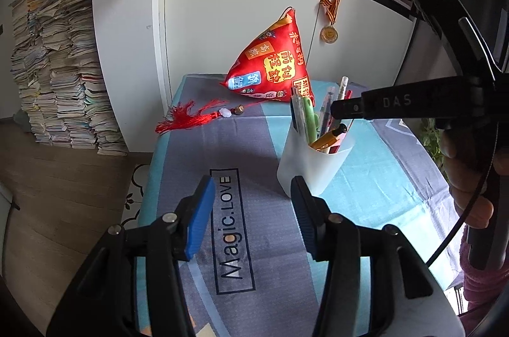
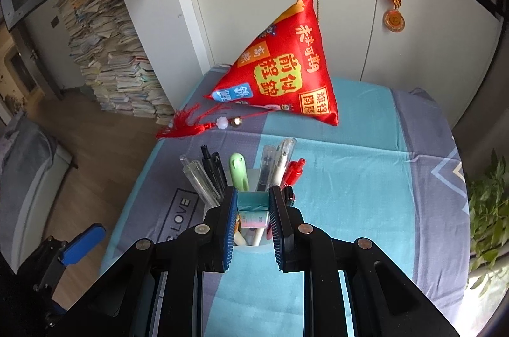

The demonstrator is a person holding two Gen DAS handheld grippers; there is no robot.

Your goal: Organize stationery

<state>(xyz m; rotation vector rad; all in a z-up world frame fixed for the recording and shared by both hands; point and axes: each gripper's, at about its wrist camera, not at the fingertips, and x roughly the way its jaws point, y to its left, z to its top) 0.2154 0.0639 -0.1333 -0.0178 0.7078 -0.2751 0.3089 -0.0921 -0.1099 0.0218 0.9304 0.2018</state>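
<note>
A white cup (image 1: 315, 165) full of pens (image 1: 305, 114) stands on the blue and grey tablecloth (image 1: 197, 152). My left gripper (image 1: 253, 182) is open and holds nothing, low over the cloth, just left of and nearer than the cup. My right gripper (image 1: 337, 111) reaches in from the right over the cup's mouth. In the right wrist view that right gripper (image 2: 253, 193) is shut on a small teal and pastel block (image 2: 253, 203), like an eraser, directly above the cup (image 2: 249, 249) and its pens (image 2: 238, 168). One blue pad (image 2: 82, 244) of the left gripper shows at lower left.
A red pyramid-shaped cushion (image 1: 273, 66) with a red tassel (image 1: 191, 117) sits at the table's far side against white cabinet doors, where a medal (image 1: 328, 34) hangs. Tall stacks of books (image 1: 57, 66) stand on the floor to the left. A plant (image 2: 486, 209) is past the right edge.
</note>
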